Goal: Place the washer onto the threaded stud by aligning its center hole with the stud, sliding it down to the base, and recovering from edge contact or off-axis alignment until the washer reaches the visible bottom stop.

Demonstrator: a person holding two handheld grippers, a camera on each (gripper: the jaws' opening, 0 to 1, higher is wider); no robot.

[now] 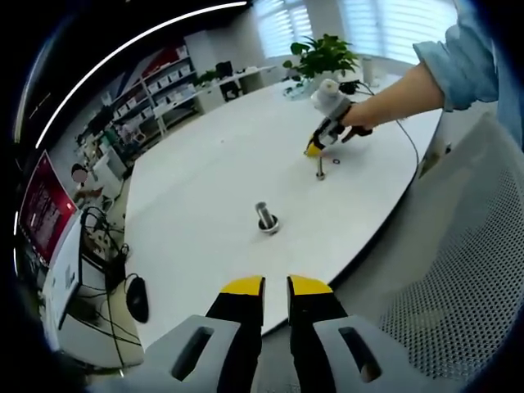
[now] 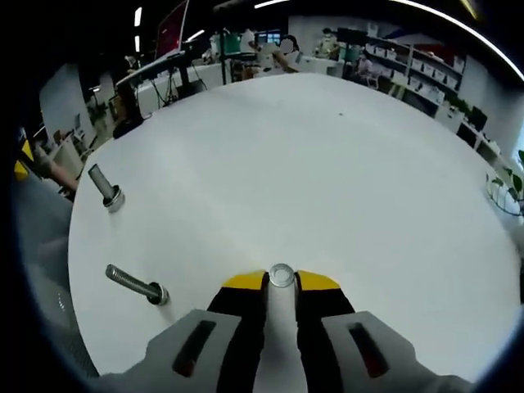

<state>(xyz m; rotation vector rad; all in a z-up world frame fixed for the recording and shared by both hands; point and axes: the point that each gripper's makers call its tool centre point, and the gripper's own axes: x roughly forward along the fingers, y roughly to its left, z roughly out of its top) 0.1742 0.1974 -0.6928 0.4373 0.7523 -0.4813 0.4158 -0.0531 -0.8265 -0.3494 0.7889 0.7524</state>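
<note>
Washer: a small flat silver metal ring washer (image 2: 281, 275) with a round centre hole, lying level on the white round table (image 2: 327, 164); in the right gripper view it sits at 6 o'clock, right at the jaw tips.
Near stud: a grey threaded metal stud (image 2: 131, 283) standing on its wider base at 8 o'clock of the right gripper view, apart from the washer.
Far stud: a second grey threaded stud (image 2: 105, 187) at 9 o'clock, nearer the table edge.
Writing: none that can be read.
Right gripper: (image 2: 281, 281) its yellow-tipped jaws are narrowly parted with the washer between the tips; whether they press on it cannot be told.
Left gripper: (image 1: 276, 286) jaws almost together, a thin gap between the yellow tips, holding nothing, hanging over the table edge.
</note>
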